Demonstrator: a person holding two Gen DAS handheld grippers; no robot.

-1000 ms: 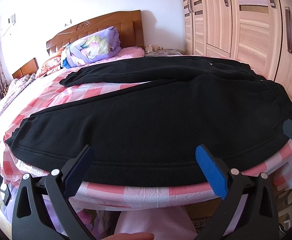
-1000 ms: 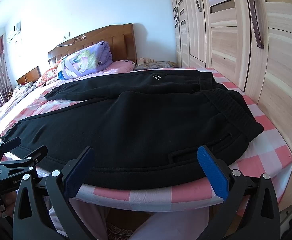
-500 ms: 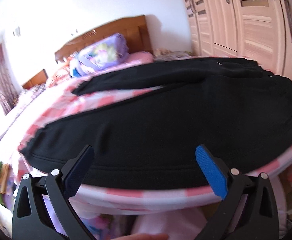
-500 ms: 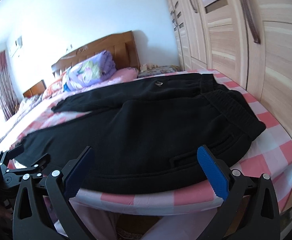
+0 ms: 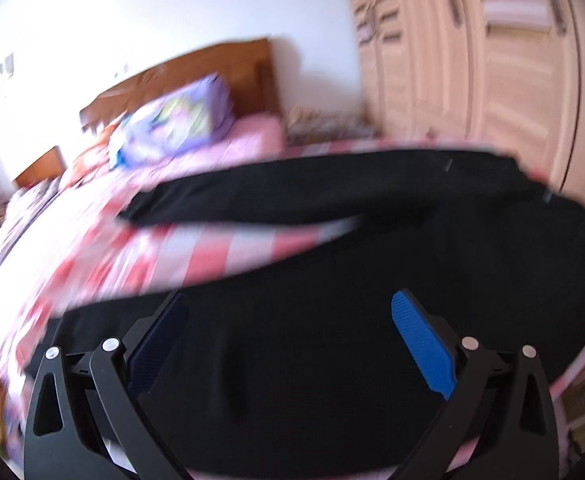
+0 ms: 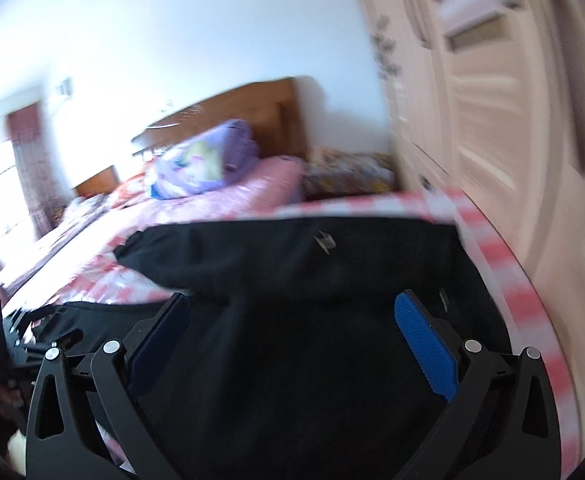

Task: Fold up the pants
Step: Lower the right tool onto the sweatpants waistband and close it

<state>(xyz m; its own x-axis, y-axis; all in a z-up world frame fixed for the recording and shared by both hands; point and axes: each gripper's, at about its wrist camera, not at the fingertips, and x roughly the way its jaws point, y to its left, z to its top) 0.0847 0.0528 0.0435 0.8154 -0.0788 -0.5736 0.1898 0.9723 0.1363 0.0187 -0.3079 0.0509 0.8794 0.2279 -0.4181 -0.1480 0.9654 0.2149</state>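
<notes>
Black pants (image 5: 332,320) lie spread flat on the pink checked bed, legs splayed apart toward the left, waistband at the right; they also fill the lower right wrist view (image 6: 312,340). My left gripper (image 5: 288,340) is open and empty, low over the near pant leg. My right gripper (image 6: 292,340) is open and empty over the hip and waist part. The left gripper shows at the left edge of the right wrist view (image 6: 4,344). Both views are motion-blurred.
A wooden headboard (image 5: 196,76) and a purple folded quilt (image 5: 172,128) sit at the far end of the bed. A light wood wardrobe (image 5: 492,60) stands along the right side, close to the bed edge (image 6: 532,300).
Both grippers have moved forward over the bed edge and now hover above the pants. The jaws stay open. The pants have not moved.
</notes>
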